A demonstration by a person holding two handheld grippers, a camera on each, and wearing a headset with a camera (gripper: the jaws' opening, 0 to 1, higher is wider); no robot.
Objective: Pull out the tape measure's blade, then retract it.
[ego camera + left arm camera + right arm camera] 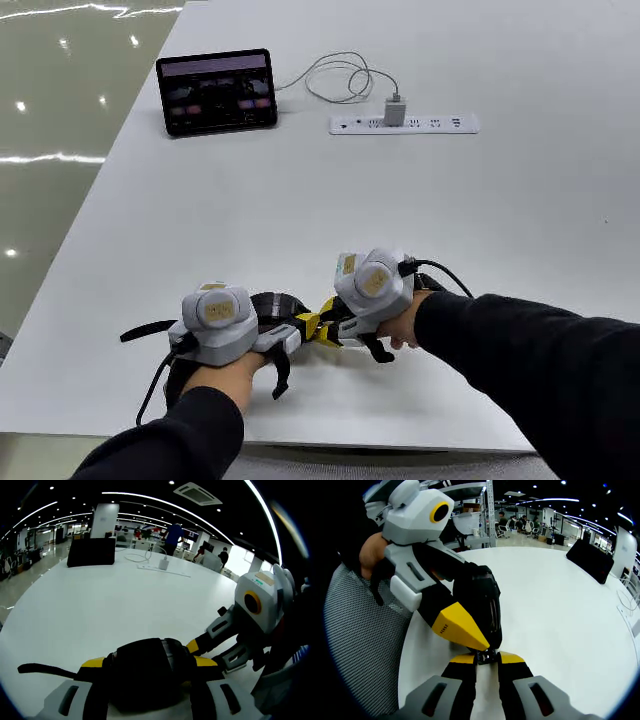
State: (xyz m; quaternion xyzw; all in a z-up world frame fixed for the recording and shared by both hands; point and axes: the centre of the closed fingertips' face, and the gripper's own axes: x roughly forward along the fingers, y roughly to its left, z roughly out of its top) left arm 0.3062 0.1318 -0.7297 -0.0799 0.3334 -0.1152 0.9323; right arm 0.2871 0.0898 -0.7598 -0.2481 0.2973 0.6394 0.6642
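A black round tape measure [278, 305] lies near the front edge of the white table [450, 200]. My left gripper [300, 326] is shut on the tape measure [150, 675]; its yellow-tipped fingers [92, 662] press the case from both sides. My right gripper [328, 334] faces it from the right, tips almost touching. In the right gripper view, my right gripper [487, 657] is shut on the small blade end [488, 655] at the mouth of the black case [482, 600]. Hardly any blade shows between them.
At the far side stand a dark tablet [217, 90] and a white power strip [405, 123] with a charger [395, 110] and a looped cable [340, 75]. The table's left edge drops to a glossy floor [50, 150]. A mesh chair [365, 645] is beside me.
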